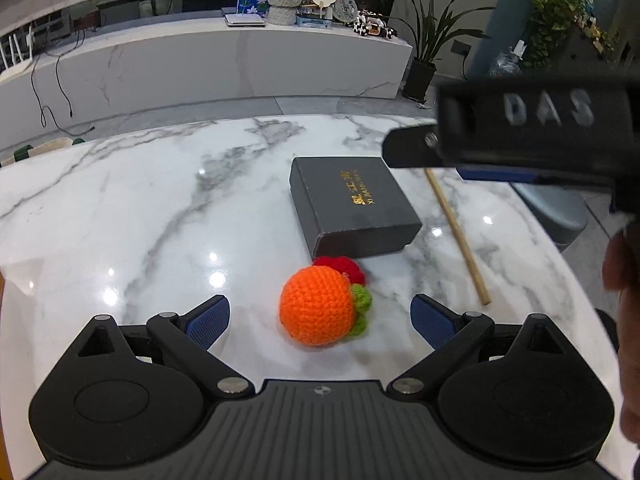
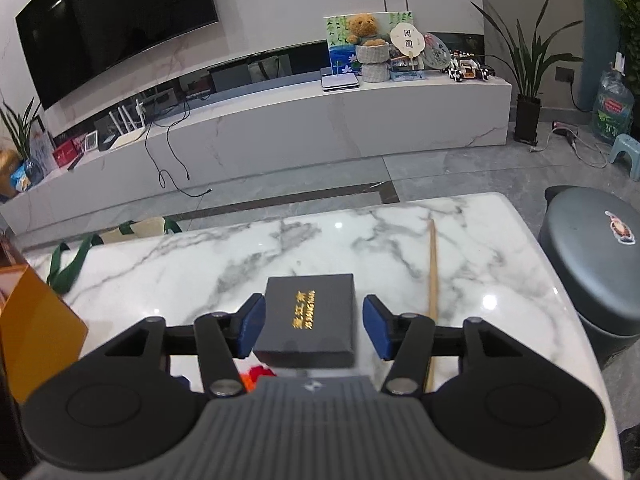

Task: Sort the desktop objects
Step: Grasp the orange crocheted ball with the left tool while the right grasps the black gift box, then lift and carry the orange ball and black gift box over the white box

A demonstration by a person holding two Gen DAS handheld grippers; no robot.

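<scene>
An orange crocheted ball with green leaves [image 1: 316, 306] lies on the marble table [image 1: 120, 208], with a red crocheted piece [image 1: 344, 268] behind it. My left gripper [image 1: 320, 320] is open, its pads on either side of the ball, not touching. A dark grey box with gold lettering [image 1: 352, 208] lies beyond. In the right wrist view my right gripper [image 2: 314, 330] is open above the box [image 2: 310, 314], its blue pads flanking it. The right gripper also shows in the left wrist view [image 1: 520, 136], above the box's right side.
A wooden stick [image 1: 456, 236] lies right of the box, also in the right wrist view [image 2: 433, 280]. A grey lidded bin [image 2: 596, 264] stands past the table's right edge. An orange box [image 2: 32, 320] and a green-strapped bag [image 2: 80, 256] are at the left.
</scene>
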